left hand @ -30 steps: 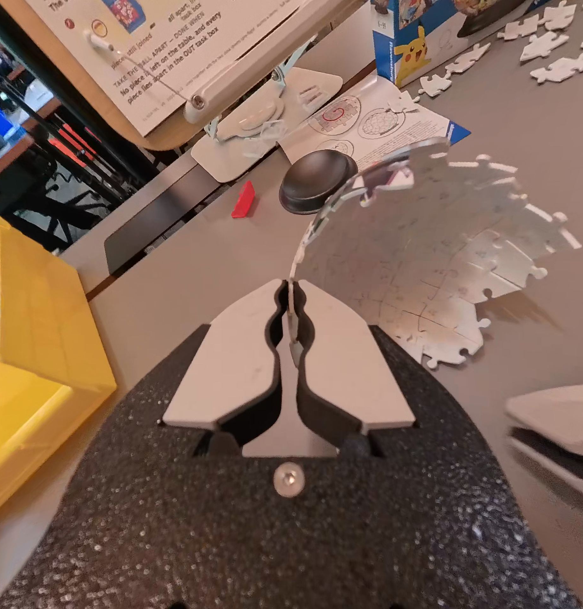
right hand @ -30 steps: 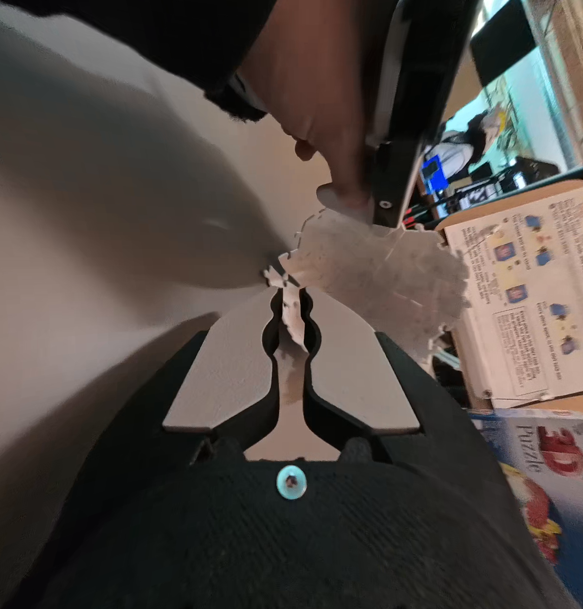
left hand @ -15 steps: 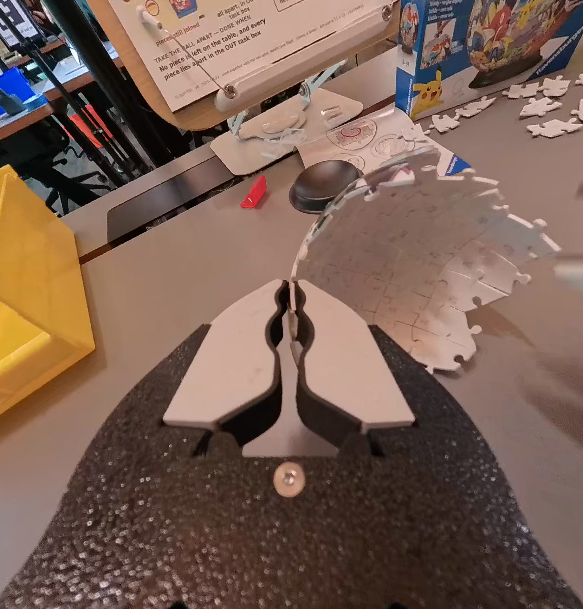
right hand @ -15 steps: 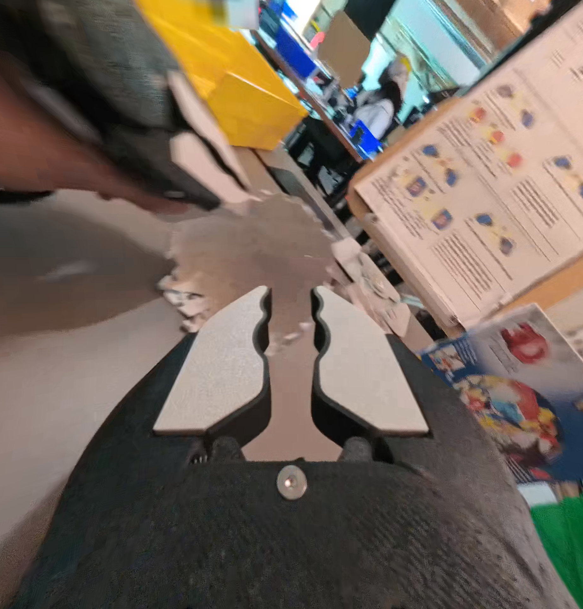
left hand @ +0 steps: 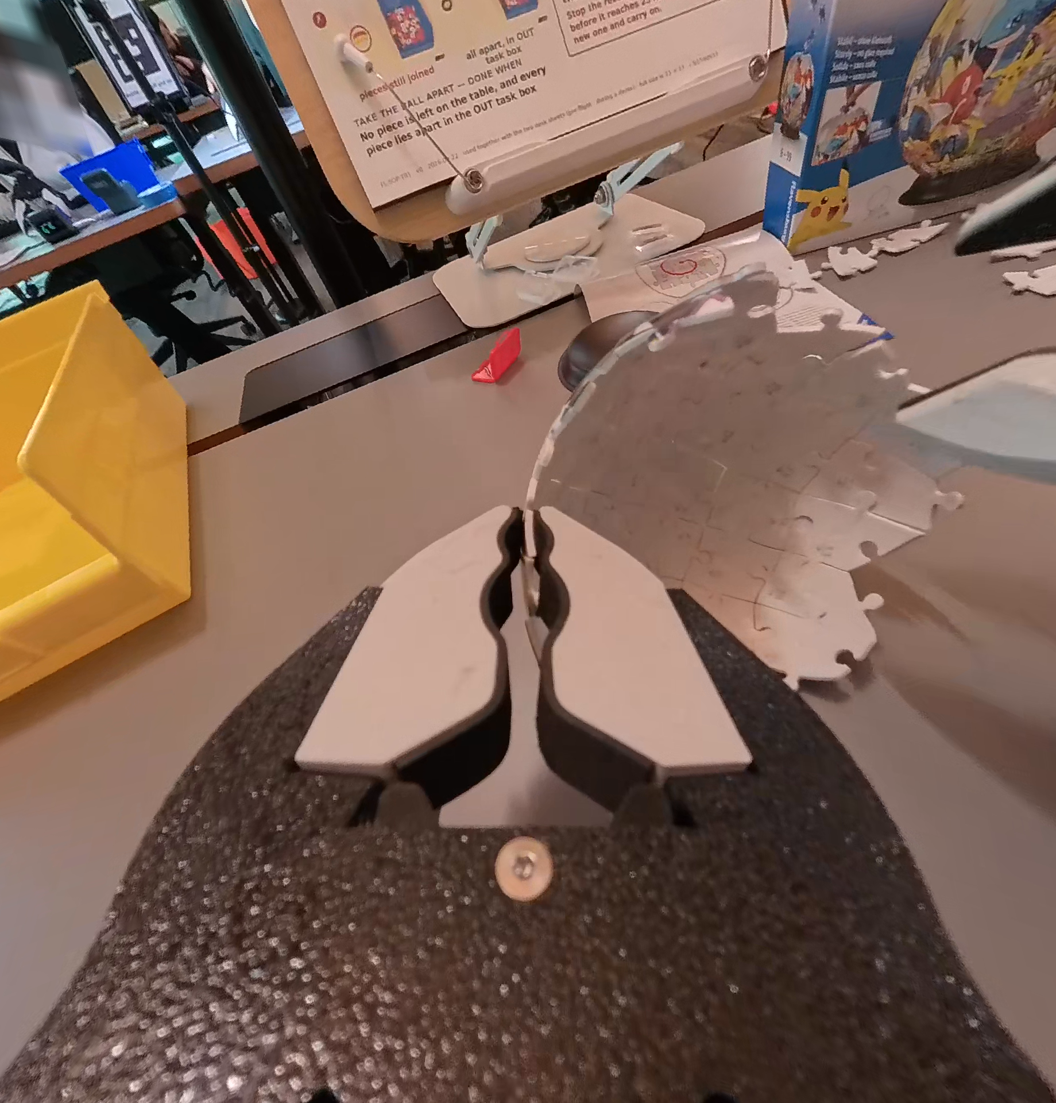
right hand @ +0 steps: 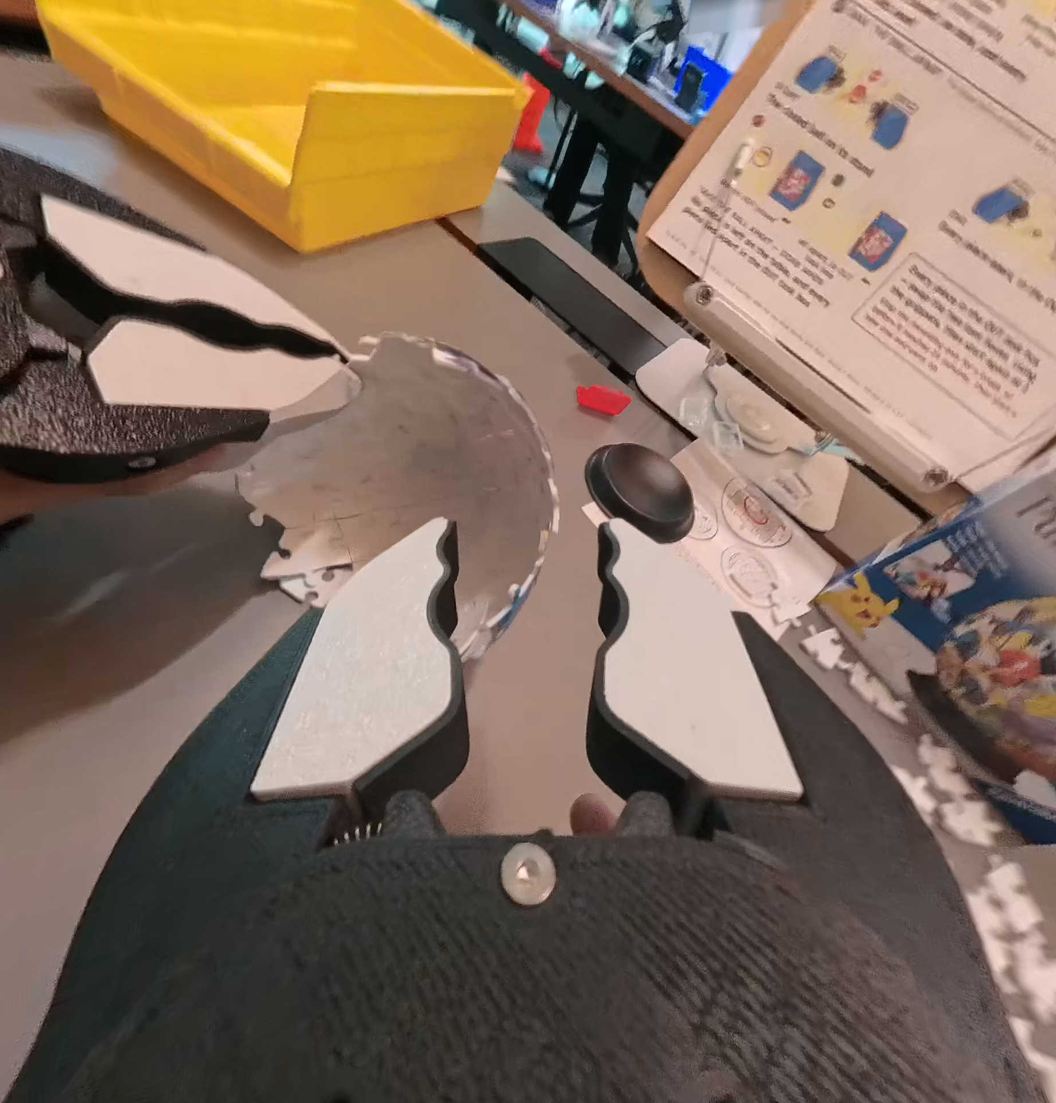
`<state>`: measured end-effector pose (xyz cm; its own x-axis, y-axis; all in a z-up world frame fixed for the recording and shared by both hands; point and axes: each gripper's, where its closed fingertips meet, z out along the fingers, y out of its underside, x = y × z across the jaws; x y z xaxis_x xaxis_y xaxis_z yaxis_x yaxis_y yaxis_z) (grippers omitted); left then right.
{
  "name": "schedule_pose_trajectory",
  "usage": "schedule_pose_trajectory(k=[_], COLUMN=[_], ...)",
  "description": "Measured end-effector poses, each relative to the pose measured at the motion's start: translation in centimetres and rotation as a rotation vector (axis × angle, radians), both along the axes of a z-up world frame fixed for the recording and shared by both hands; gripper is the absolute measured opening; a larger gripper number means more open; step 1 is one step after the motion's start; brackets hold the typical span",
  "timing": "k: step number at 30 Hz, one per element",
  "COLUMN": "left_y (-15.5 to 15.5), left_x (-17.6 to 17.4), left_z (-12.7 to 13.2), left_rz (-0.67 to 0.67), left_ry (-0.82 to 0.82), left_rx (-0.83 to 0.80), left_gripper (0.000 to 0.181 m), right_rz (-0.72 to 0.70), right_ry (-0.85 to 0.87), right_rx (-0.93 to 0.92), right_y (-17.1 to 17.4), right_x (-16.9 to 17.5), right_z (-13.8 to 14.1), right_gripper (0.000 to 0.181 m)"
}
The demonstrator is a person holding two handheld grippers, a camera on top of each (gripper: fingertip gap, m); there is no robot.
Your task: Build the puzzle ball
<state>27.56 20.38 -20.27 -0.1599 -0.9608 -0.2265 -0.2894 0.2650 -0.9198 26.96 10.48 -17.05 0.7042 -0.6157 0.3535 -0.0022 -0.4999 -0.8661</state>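
Puzzle ball shell (left hand: 722, 507), a curved half-built piece with its white inside showing, stands on edge on the table (left hand: 346, 477), its low rim touching the top. The left gripper (left hand: 528, 540) is closed tight on the shell's near edge and holds it up. The right gripper (right hand: 525, 573) is wide open and holds nothing; it hangs just beside the shell's right rim.

I think the step now is to get another loose piece (left hand: 1044, 277) from the far right, by the puzzle box (left hand: 907, 113). To do it well, the left gripper should keep the shell steady and not squeeze it flat.

The shell's rim is bumpy with tabs that could snag. A black stand (right hand: 638, 489) and a red clip (right hand: 603, 399) sit close behind. The yellow bin (left hand: 78, 471) is well apart on the left, with bare table between.
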Motion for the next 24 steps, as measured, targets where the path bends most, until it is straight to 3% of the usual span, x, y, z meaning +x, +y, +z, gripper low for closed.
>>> schedule_pose_trajectory(k=[3, 7, 12, 18, 24], left_y=[-0.1, -0.2, -0.2, 0.0, 0.0], left_x=[-0.2, -0.4, -0.6, -0.6, -0.6], left_z=[0.1, 0.3, 0.3, 0.1, 0.1], left_rz=[0.004, 0.008, 0.006, 0.011, 0.012], left_ry=[-0.02, -0.051, -0.078, -0.078, -0.083], left_rx=[0.004, 0.026, 0.048, 0.054, 0.061], left_gripper=[0.002, 0.002, 0.002, 0.003, 0.002], right_rz=[-0.043, -0.039, 0.126, 0.273, 0.356], right_ry=[0.039, -0.026, -0.222, -0.469, -0.505], right_rx=[0.153, 0.201, 0.018, -0.333, -0.435], right_y=[-0.9, -1.1, 1.1, 3.3, 4.4], right_x=[-0.4, -0.4, 0.4, 1.6, 1.5], right_z=[-0.4, 0.3, 3.1, 1.8, 1.1], right_gripper=[0.041, 0.037, 0.043, 0.04, 0.029])
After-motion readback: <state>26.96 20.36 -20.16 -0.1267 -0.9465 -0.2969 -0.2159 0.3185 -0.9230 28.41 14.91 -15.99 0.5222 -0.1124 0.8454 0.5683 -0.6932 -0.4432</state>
